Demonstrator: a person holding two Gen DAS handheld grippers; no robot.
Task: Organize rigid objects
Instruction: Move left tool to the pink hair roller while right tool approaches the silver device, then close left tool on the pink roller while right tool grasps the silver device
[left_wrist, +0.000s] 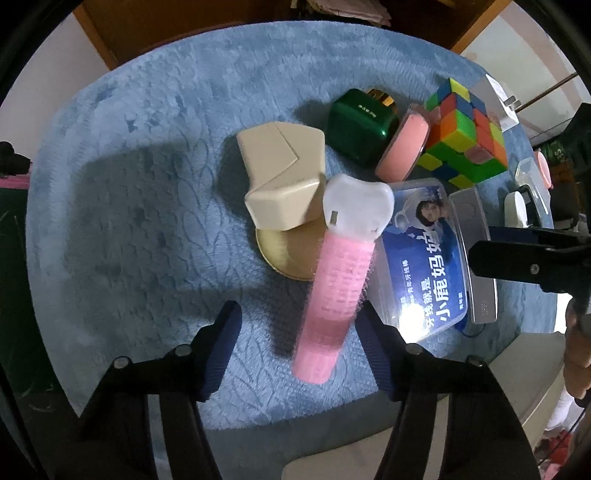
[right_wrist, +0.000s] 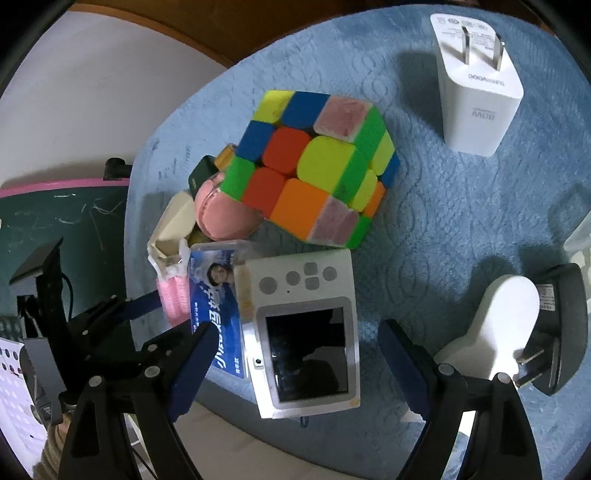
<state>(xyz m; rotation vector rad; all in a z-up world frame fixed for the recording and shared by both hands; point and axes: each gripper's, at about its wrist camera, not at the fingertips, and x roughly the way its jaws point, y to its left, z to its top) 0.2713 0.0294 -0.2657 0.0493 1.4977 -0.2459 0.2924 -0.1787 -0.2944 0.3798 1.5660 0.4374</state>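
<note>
My left gripper (left_wrist: 299, 330) is open, its jaws on either side of a pink hair roller (left_wrist: 332, 299) with a white tooth-shaped cap (left_wrist: 356, 203) on the blue mat (left_wrist: 147, 184). Beside it lie a beige angular box (left_wrist: 284, 177) on a gold disc (left_wrist: 284, 254), a blue-labelled clear case (left_wrist: 424, 258), a green box (left_wrist: 358, 125), a pink round puff (left_wrist: 402, 147) and a colour cube (left_wrist: 465, 136). My right gripper (right_wrist: 299, 354) is open over a small white camera (right_wrist: 306, 332). The cube (right_wrist: 314, 166) sits beyond it.
A white charger (right_wrist: 476, 85) lies at the far right of the mat (right_wrist: 443, 221). A white rounded object (right_wrist: 495, 325) and a dark plug adapter (right_wrist: 557, 328) lie at the right. The mat's front edge is close below both grippers.
</note>
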